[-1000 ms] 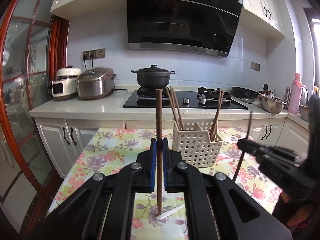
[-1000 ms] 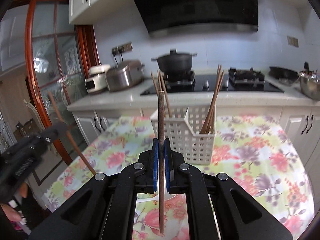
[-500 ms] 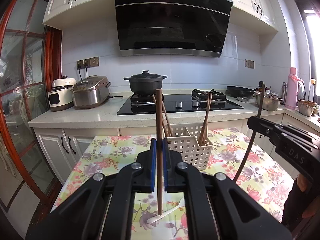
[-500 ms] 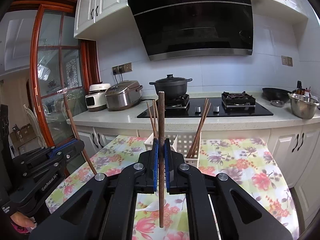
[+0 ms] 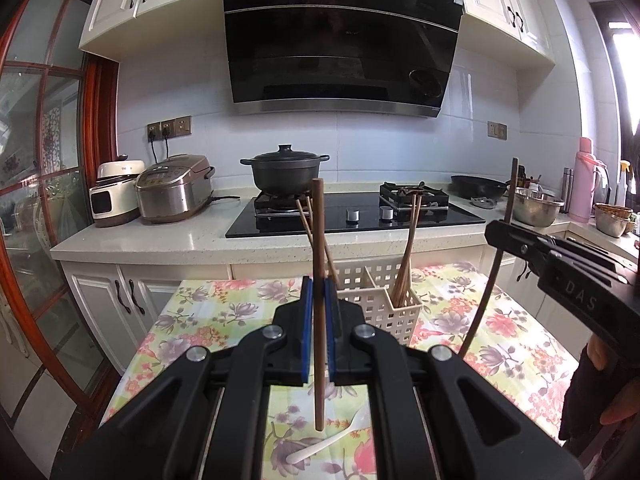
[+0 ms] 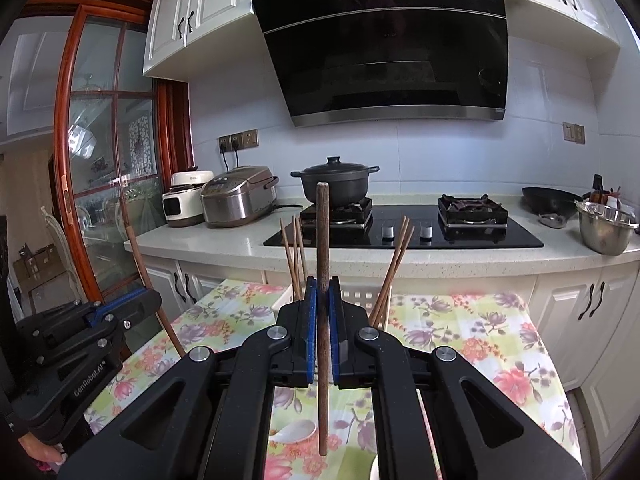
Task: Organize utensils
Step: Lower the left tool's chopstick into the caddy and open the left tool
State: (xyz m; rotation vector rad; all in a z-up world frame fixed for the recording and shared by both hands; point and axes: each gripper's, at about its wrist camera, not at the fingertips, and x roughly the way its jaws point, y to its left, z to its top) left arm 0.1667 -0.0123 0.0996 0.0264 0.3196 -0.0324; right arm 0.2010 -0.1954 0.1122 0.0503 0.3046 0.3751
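My left gripper (image 5: pixel 319 292) is shut on a brown chopstick (image 5: pixel 318 232) held upright above the floral tablecloth (image 5: pixel 224 320). Behind it stands a white slotted utensil basket (image 5: pixel 400 320) with several chopsticks leaning in its left and right compartments. At the right of this view, my right gripper (image 5: pixel 505 234) is shut on a darker chopstick (image 5: pixel 490 292). In the right wrist view that right gripper (image 6: pixel 323 292) clamps the dark chopstick (image 6: pixel 322 232) upright, hiding most of the basket (image 6: pixel 360 294). The left gripper (image 6: pixel 146 300) is at the left. A white spoon (image 5: pixel 332 438) lies on the cloth.
Beyond the table runs a counter (image 5: pixel 160 240) with two rice cookers (image 5: pixel 172 188), a black hob with a lidded pot (image 5: pixel 284 172), a wok (image 5: pixel 476 186), steel bowls (image 5: pixel 534 208) and a pink flask (image 5: pixel 584 180). A second white spoon (image 6: pixel 294 430) lies below the right gripper.
Both grippers have risen and drawn back from the basket, each still holding its chopstick. The basket now sits lower and smaller in both views.
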